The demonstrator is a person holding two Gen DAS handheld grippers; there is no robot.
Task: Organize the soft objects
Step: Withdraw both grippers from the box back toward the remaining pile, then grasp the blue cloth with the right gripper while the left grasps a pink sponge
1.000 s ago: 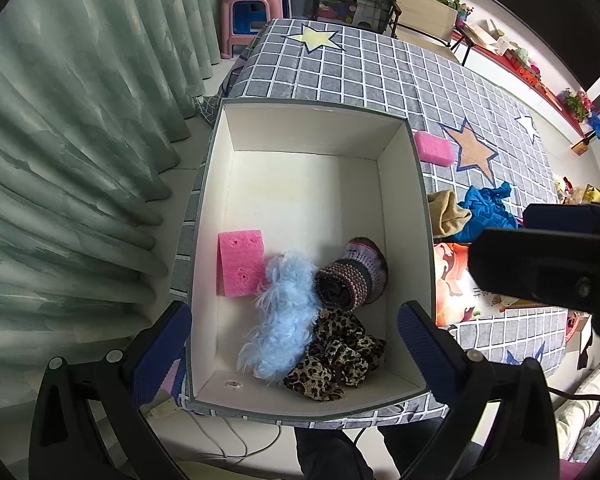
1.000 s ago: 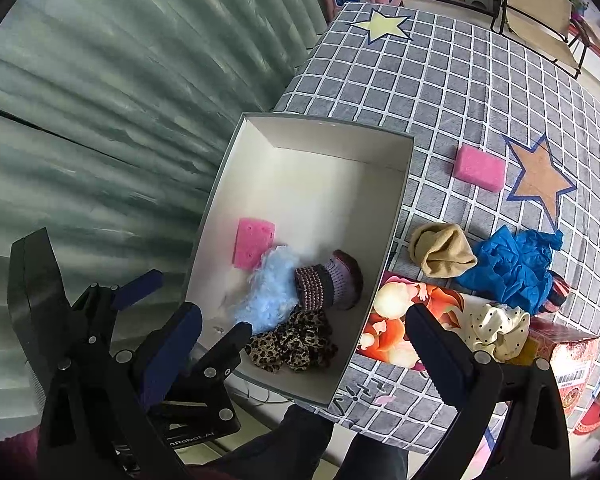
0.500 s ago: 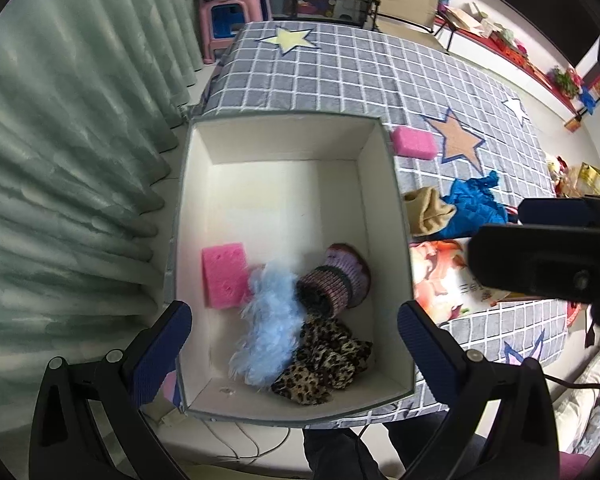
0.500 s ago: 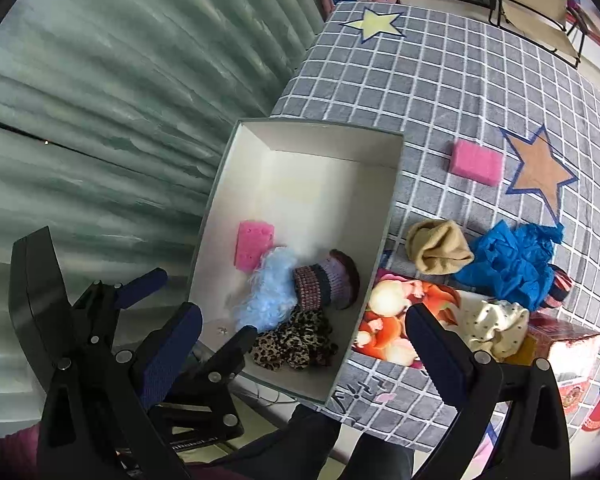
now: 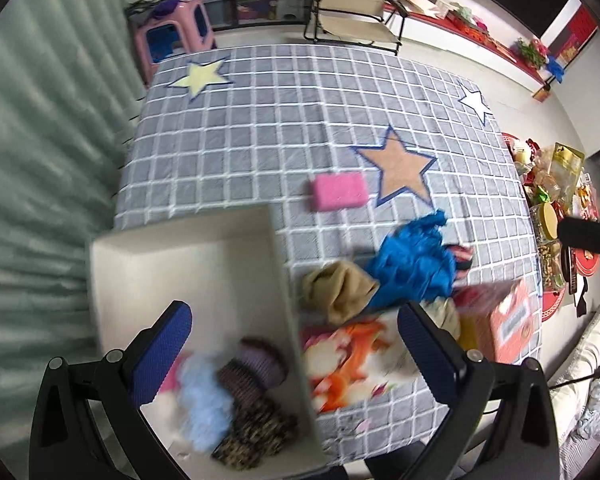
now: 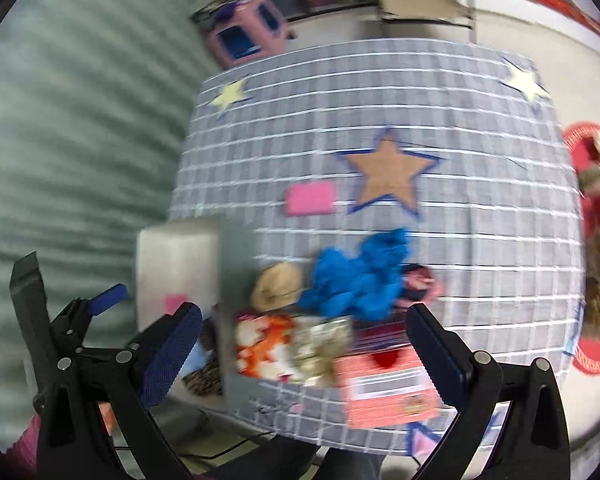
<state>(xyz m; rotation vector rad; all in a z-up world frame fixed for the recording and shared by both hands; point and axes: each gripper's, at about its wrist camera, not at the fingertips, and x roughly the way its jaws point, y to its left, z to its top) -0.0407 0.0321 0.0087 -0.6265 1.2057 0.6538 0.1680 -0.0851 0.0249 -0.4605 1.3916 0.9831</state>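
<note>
Soft objects – fluffy blue piece (image 5: 204,404), leopard cloth (image 5: 256,432) – fill the white box (image 5: 180,264).

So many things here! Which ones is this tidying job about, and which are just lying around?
Part of the job:
white box
pink sponge
blue cloth
tan cloth
light blue fluff, already boxed
leopard fabric, already boxed

Just lying about:
orange carton
picture book
pink stool

Evenly and softly lit, bright, with no hard shadows or glare on the checked surface (image 5: 260,128). Strong fisheye bending toward black corners in both views. Smeared by motion: mildly in the left wrist view, worst around the box (image 5: 188,264); heavily throughout the right wrist view, grid lines streaked.
</note>
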